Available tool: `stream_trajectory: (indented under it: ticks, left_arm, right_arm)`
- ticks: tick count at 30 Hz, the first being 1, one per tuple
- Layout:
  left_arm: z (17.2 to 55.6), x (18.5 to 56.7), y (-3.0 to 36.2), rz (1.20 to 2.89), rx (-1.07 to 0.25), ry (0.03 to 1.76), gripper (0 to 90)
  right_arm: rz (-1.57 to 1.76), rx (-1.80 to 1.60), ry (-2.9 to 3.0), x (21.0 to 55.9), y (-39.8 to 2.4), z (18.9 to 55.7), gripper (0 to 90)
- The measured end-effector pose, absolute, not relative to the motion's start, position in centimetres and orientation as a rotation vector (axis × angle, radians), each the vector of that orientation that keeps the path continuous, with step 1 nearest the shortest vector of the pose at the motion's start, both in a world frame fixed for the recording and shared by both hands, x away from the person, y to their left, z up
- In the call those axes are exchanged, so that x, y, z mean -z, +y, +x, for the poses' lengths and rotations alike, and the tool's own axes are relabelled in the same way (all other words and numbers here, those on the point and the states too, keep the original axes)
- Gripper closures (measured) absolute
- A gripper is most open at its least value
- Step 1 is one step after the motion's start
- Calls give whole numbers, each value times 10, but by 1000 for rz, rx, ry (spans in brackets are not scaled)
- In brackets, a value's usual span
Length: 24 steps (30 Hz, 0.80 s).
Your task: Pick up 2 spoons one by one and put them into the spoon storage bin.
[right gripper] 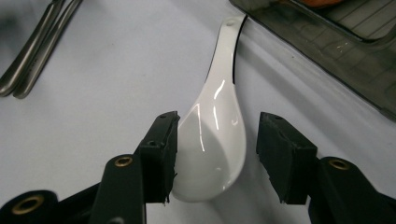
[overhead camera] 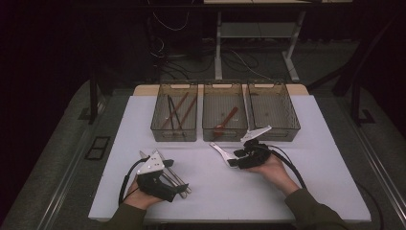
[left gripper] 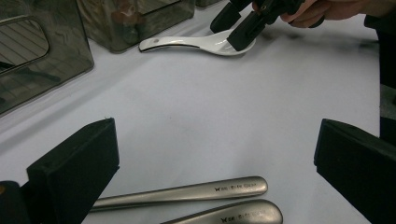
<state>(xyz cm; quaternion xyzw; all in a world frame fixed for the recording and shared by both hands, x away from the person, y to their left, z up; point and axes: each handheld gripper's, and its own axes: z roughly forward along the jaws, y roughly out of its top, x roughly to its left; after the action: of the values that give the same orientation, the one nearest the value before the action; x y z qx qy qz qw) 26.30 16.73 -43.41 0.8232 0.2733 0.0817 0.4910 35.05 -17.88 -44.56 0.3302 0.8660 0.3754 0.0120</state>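
Note:
A white ceramic spoon (right gripper: 217, 140) lies flat on the white table (overhead camera: 306, 158), handle pointing toward the bins. My right gripper (right gripper: 219, 119) straddles its bowl. One pad sits at the bowl's edge and the other pad (right gripper: 278, 149) stands a small gap off, so the gripper is open. In the high view the right gripper (overhead camera: 238, 159) is just right of the spoon (overhead camera: 221, 152). My left gripper (left gripper: 217, 128) stands wide open low over two metal utensil handles (left gripper: 187, 192), near the front left (overhead camera: 179, 188).
Three smoky clear bins stand in a row at the back. The left bin (overhead camera: 174, 112) holds chopsticks, the middle bin (overhead camera: 224, 112) a red spoon, and the right bin (overhead camera: 274, 112) looks empty. Desk legs and cables lie beyond the table.

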Motion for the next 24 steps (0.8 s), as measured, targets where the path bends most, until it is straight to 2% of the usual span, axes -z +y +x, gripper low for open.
stream_trajectory:
  ticks: [9, 17, 24]
  left_arm:
    - [263, 433, 169, 1981, -188, 661, 0]
    - [264, 434, 169, 1990, -185, 654, 0]
    - [263, 434, 170, 1986, -186, 651, 0]
  right_arm:
    - [985, -1128, 2702, 446, -178, 347, 552]
    - [957, -1130, 2719, 446, -175, 345, 682]
    - [959, -1140, 2713, 446, -174, 343, 745]
